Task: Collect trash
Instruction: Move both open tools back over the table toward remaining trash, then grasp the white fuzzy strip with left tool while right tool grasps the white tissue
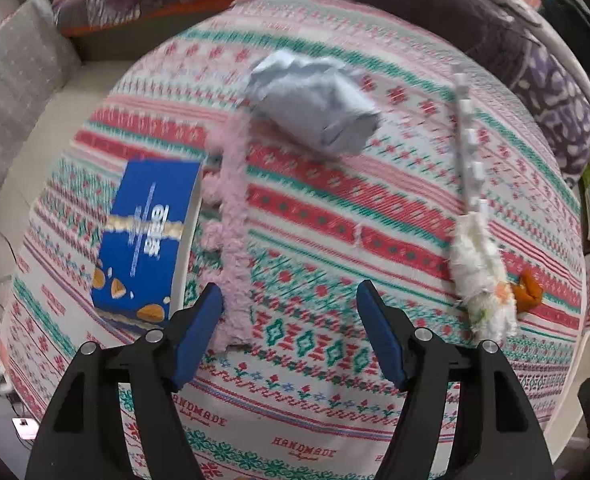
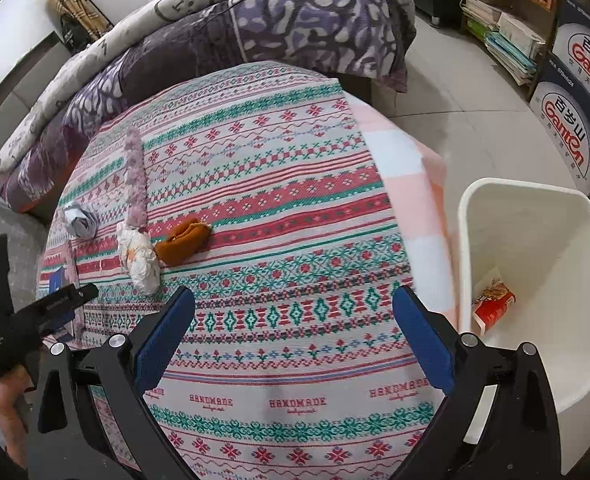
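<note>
Currently left gripper [image 1: 289,300] is hovering agape over tablecloth [image 1: 335,208] near blue box [image 1: 147,240]; right gripper [image 2: 293,308] is gaping too, gripping nothing.

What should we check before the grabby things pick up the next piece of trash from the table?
1. Left hand-held gripper open with nothing in it: ok.
2. Right hand-held gripper open with nothing in it: ok.
3. Trash left on the patterned tablecloth: ok. There is a blue box, crumpled grey paper, a white wad and an orange peel.
4. White bin upright with room: ok, only a red packet inside.
5. Left hand-held gripper lined up on one item: not ok, only tablecloth lies between its jaws.
6. Whether the pink fuzzy strip is trash: cannot tell.
</note>
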{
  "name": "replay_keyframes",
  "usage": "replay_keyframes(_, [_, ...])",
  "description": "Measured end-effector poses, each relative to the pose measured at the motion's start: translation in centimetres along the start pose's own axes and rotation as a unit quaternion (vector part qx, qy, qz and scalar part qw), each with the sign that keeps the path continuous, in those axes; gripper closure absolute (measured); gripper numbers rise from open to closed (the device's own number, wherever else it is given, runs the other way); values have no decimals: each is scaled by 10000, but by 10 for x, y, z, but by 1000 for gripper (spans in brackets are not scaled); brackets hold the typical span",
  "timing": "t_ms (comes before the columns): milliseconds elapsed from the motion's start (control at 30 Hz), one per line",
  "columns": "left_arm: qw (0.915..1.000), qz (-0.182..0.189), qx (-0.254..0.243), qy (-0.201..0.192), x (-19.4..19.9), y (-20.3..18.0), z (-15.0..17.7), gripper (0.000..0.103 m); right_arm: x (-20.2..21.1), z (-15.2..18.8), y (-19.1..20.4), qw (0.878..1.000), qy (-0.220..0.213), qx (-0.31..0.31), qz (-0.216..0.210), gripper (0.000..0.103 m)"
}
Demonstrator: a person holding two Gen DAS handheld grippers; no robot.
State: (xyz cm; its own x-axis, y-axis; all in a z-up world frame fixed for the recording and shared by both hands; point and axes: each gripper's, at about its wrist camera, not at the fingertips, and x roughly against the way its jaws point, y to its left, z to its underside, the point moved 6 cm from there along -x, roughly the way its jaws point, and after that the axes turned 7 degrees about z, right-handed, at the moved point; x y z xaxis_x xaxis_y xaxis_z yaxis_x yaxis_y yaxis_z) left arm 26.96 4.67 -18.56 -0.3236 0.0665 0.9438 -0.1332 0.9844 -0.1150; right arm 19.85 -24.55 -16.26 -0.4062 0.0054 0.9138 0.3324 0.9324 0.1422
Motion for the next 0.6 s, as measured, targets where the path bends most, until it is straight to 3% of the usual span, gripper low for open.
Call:
replay_keyframes(100, [9998,-91,-191,-69,4,-9,-1,35,-1,2,1,10000,29,30,-5,8])
replay_keyframes(200, [9999,-78,-39,127,-6,-3,2,35,-2,3,1,10000,54,38,10,8])
replay_keyframes(333, [9999,-103,34,20,-8,7,-5,35,-4,2,-3,10000,70,-36,32,8])
replay_keyframes(400, [9997,-220,93,5,-10,16,-9,34,-5,3,-4,9999,92,-57,35,8])
replay_keyframes(433, [9987,-467,170,96,-13,24,-9,34,-6,3,-4,9999,116,-70,21,8])
replay_keyframes(600, [9986,-441,242,162,-16,30,-8,33,-9,5,-2,9998,192,-65,-20,8])
